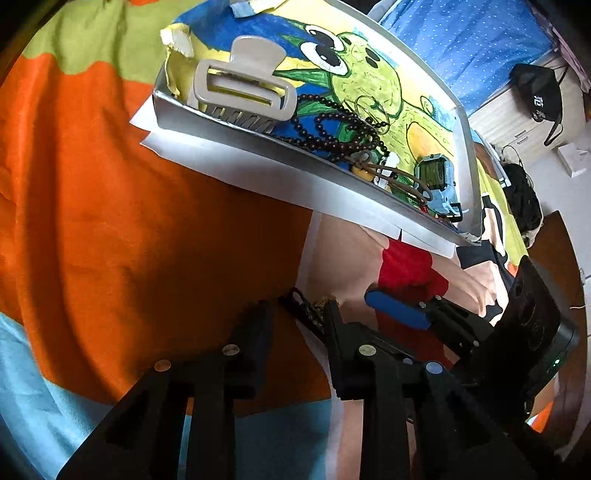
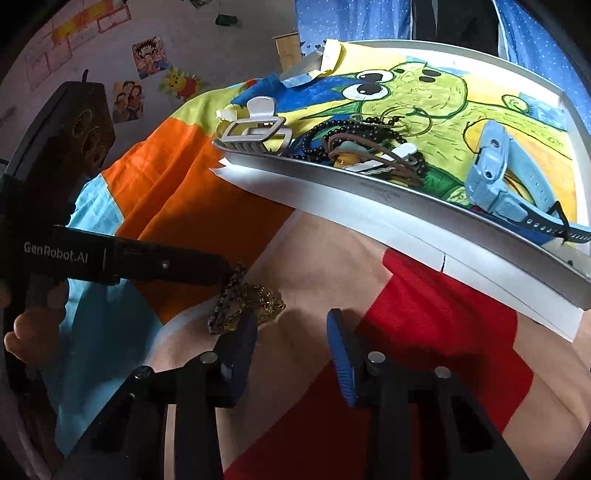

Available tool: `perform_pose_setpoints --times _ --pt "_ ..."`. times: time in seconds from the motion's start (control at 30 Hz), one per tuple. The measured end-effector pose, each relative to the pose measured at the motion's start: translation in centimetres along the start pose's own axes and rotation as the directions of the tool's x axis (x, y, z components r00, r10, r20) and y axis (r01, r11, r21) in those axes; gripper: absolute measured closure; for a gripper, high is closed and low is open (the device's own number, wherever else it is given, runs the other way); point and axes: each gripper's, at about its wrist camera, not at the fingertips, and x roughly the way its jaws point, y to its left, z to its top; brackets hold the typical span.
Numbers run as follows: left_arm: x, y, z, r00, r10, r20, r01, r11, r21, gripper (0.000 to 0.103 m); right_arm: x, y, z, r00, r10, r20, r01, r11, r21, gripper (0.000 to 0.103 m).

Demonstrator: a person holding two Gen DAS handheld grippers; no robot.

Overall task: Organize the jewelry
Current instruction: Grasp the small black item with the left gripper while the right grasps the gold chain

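Note:
A grey tray (image 1: 236, 138) (image 2: 332, 182) lined with a cartoon drawing holds a beige hair claw (image 1: 240, 86) (image 2: 255, 129), a dark bead necklace (image 1: 332, 129) (image 2: 347, 129), brown cords (image 2: 373, 153) and a blue watch (image 1: 437, 181) (image 2: 495, 177). A gold and dark chain (image 2: 243, 302) (image 1: 314, 314) lies on the cloth before the tray. My left gripper (image 1: 299, 314) (image 2: 229, 273) is open, its fingertips at the chain. My right gripper (image 2: 291, 325) (image 1: 399, 310) is open and empty, its left finger beside the chain.
The tray sits on white paper sheets (image 2: 406, 236) over a bedspread of orange (image 1: 129, 221), red (image 2: 443, 314), pink and light blue patches. Blue dotted curtains (image 2: 351, 18) and a wall with cartoon stickers (image 2: 147, 55) are behind. A white cabinet (image 1: 517, 122) stands at far right.

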Motion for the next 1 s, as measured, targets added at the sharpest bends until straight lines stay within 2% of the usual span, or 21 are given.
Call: perform_pose_setpoints --times 0.17,0.27,0.4,0.53,0.8,1.0 --pt "0.4 0.0 0.4 1.000 0.010 -0.025 -0.010 1.000 -0.005 0.080 0.6 0.1 0.5 1.000 0.004 0.004 -0.004 1.000 -0.005 0.066" --pt "0.7 0.1 0.5 0.999 0.024 -0.031 -0.024 1.000 -0.003 0.083 1.2 0.3 0.6 1.000 -0.002 -0.011 0.002 1.000 -0.014 0.071" --pt "1.1 0.2 0.6 0.999 0.028 -0.032 -0.028 1.000 0.000 0.085 1.5 0.4 0.6 1.000 -0.004 -0.022 0.003 1.000 -0.019 0.073" --pt "1.3 0.4 0.8 0.999 0.027 -0.037 -0.027 1.000 0.001 0.094 1.9 0.7 0.7 0.999 -0.009 -0.041 0.008 0.999 -0.034 0.073" --pt "1.5 0.8 0.8 0.999 0.016 -0.028 -0.016 1.000 -0.005 0.095 3.1 0.9 1.1 0.996 -0.029 -0.084 0.026 0.999 -0.031 0.083" --pt "1.4 0.7 0.6 1.000 0.023 -0.010 -0.023 1.000 -0.001 0.096 3.5 1.0 1.2 0.996 -0.026 -0.085 0.025 0.999 -0.022 0.091"
